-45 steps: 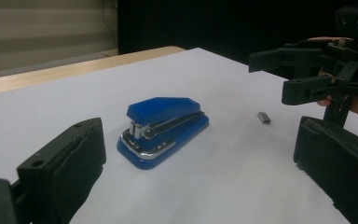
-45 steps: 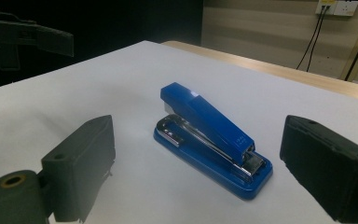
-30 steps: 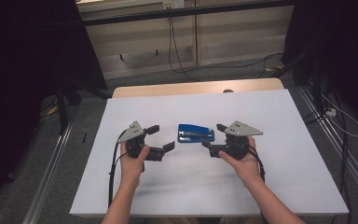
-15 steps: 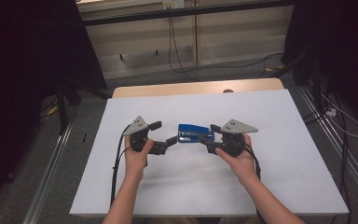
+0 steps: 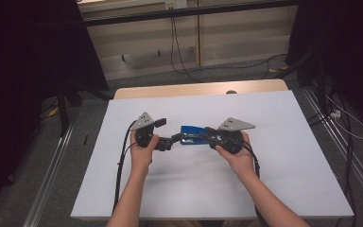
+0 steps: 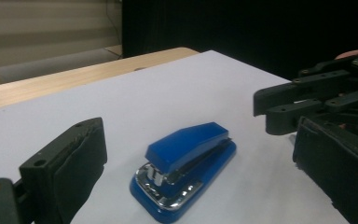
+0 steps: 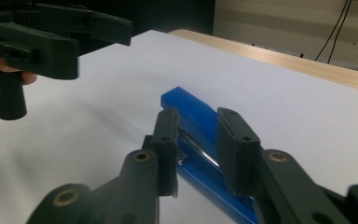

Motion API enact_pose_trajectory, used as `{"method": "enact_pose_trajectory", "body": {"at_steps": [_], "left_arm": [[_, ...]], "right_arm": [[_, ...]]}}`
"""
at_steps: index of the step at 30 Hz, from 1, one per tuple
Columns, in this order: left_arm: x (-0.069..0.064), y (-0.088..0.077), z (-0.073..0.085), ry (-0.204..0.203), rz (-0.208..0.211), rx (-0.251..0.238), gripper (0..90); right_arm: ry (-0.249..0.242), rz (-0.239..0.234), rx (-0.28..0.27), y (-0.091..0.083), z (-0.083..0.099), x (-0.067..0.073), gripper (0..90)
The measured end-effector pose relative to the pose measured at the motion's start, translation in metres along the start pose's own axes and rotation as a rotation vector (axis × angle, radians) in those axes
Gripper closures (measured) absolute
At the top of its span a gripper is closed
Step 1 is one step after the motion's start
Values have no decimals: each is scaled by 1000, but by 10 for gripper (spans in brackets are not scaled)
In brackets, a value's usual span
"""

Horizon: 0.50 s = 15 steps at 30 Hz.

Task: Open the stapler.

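1. High view: a blue stapler (image 5: 194,136) lies flat near the middle of the white table (image 5: 283,189), its long axis running left to right between the two hands. The right gripper (image 5: 209,134) is over the stapler's right end, nearer than the other; the left gripper (image 5: 166,132) points at the stapler's left end, with its lower jaw tip just beside it. At this range I cannot tell whether either gripper touches the stapler.

2. Left gripper view: the jaws stand spread wide with nothing between the pads. The stapler (image 6: 182,169) lies ahead, centred between them, its metal mouth end towards the camera and its long axis running away to the right. The right gripper (image 6: 307,100) waits just beyond its far end.

3. Right gripper view: the right gripper (image 7: 196,142) has just been closing, and its jaws now straddle the near end of the stapler (image 7: 200,140), one on each long side. The pads look close to its sides, yet a firm pinch is not shown. The left gripper (image 7: 51,44), spread, hovers beyond, upper left. A squeeze across the stapler's width looks the likely next move.
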<state>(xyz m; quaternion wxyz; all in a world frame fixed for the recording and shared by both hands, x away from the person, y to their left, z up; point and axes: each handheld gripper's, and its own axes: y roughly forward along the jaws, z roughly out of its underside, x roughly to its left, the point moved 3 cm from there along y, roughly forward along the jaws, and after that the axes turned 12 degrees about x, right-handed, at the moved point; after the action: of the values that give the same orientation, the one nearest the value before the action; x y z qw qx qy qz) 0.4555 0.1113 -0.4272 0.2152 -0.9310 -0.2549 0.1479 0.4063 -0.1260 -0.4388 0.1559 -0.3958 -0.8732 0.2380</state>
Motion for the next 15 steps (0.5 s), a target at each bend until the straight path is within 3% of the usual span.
{"method": "enact_pose_trajectory", "body": {"at_steps": [8,15], "left_arm": [[7,5,-2,-17,5,-7,32],[12,4,-1,-19,-7,20,31]], "right_arm": [[-26,-16,48,10,1,3,890],[-55,-16,101,26,0,7,900]]}}
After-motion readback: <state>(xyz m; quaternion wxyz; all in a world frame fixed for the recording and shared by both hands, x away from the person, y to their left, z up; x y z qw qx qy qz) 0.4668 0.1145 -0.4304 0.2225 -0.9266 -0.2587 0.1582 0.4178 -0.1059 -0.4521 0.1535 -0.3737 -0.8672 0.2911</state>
